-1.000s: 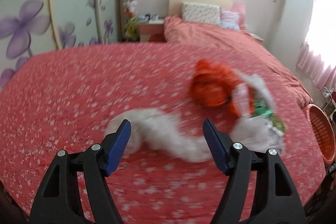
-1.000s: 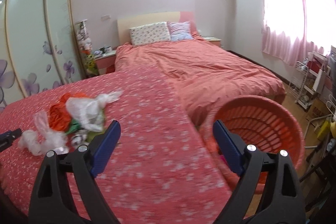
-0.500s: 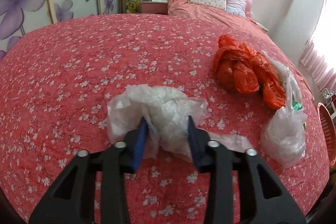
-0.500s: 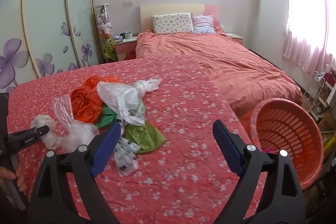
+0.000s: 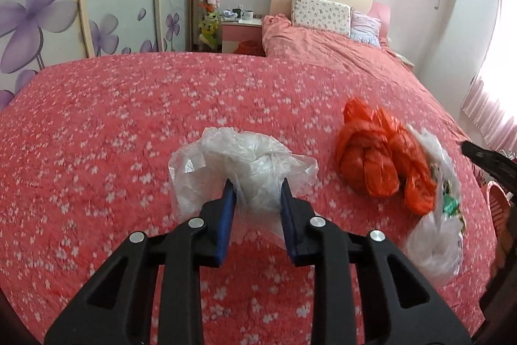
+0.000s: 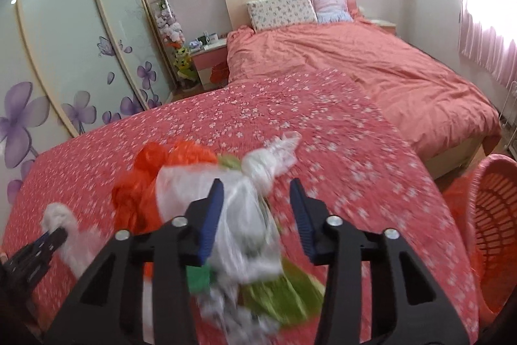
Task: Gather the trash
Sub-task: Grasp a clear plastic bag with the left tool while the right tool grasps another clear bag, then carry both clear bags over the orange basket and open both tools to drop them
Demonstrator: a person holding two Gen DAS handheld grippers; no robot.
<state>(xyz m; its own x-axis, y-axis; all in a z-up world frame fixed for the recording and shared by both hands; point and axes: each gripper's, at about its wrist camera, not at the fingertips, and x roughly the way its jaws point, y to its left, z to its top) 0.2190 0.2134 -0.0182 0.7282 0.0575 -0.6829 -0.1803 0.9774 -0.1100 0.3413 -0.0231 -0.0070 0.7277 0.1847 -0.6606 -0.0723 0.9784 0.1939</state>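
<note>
1. Bedroom, floral red quilt [image 5: 97, 151] as work surface.
2. L gripper [image 5: 255, 212], wide apart 1 s ago, now clamped on clear plastic bag [image 5: 245, 164], so first trash is secured.
3. R gripper [image 6: 255, 212] came in over white bag [image 6: 239, 215]; jaws apart, nothing gripped.
4. Orange basket [image 6: 494, 215] at bedside, probably the drop spot.
</note>
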